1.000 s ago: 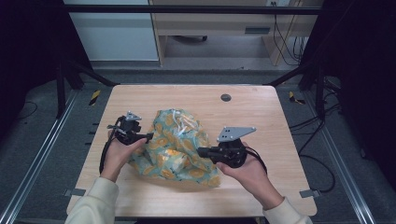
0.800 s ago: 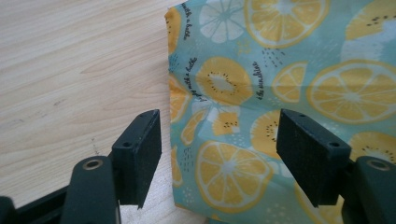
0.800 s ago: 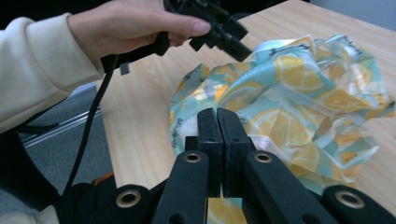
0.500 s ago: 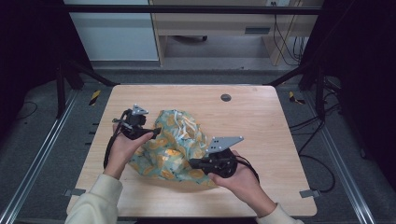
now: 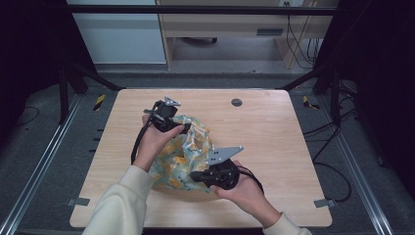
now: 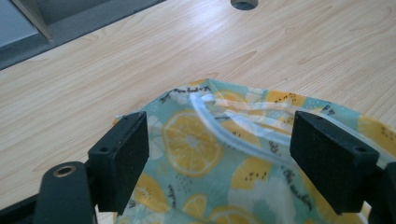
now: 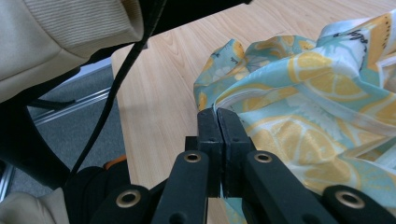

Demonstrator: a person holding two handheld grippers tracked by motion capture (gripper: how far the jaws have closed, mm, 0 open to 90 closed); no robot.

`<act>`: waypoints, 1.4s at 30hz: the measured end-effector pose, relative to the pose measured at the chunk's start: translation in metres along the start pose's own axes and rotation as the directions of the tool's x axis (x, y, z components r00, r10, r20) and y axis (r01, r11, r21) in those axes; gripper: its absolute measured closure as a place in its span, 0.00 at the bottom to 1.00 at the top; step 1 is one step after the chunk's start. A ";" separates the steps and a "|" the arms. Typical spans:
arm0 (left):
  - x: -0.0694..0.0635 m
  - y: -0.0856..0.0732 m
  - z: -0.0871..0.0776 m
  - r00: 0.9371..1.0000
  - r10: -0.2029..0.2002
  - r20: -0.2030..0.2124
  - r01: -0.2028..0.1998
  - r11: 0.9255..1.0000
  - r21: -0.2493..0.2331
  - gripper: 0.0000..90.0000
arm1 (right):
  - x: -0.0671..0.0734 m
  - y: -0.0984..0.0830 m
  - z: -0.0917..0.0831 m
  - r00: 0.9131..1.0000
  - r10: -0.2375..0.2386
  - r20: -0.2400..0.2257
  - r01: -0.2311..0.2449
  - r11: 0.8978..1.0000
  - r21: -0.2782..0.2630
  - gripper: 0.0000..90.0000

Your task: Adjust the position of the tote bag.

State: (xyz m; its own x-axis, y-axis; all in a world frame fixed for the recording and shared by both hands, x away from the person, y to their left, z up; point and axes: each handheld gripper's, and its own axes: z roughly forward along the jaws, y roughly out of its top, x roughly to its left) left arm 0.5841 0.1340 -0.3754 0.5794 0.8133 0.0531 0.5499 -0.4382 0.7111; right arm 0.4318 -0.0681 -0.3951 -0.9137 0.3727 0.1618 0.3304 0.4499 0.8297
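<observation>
Small dark lettering printed on the lemon-patterned bag [image 6: 196,140]: one line along the hem near the top corner, another lower right beside a lemon slice, a third visible in the right gripper view near the top right edge. All too small and blurred to read; perhaps script-style words. No other text, label or number legible.

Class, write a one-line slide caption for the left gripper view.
Open left gripper poised over teal lemon-print fabric bag on wooden table.

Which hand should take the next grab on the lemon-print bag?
Left, probably. The left tool has just been opening and stands wide over the bag by its clear handles. The right tool is shut on the bag's edge.
</observation>
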 end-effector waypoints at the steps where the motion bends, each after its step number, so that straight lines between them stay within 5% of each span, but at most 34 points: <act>1: -0.002 0.002 0.002 1.000 0.000 -0.004 0.000 1.000 0.008 0.22 | 0.001 0.000 0.001 1.000 -0.002 -0.001 0.002 1.000 0.001 0.99; 18: -0.001 -0.011 0.025 1.000 -0.004 -0.011 0.005 0.994 0.108 0.27 | 0.001 0.000 0.001 1.000 -0.004 -0.004 0.004 1.000 0.003 0.99; 33: 0.002 -0.018 0.023 0.999 0.030 0.039 -0.034 0.991 0.129 0.99 | -0.002 -0.001 -0.003 1.000 -0.001 0.008 0.001 1.000 -0.006 0.99; 42: 0.008 -0.026 0.006 0.999 0.033 0.038 -0.037 0.995 0.090 1.00 | -0.010 -0.005 -0.011 0.999 0.019 0.029 -0.018 1.000 -0.023 0.99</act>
State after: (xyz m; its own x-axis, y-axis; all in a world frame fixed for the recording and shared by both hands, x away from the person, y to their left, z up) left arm 0.5778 0.1492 -0.3976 0.6196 0.7833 0.0505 0.5801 -0.5003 0.6428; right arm 0.4367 -0.0833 -0.3952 -0.9000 0.4045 0.1622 0.3418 0.4245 0.8384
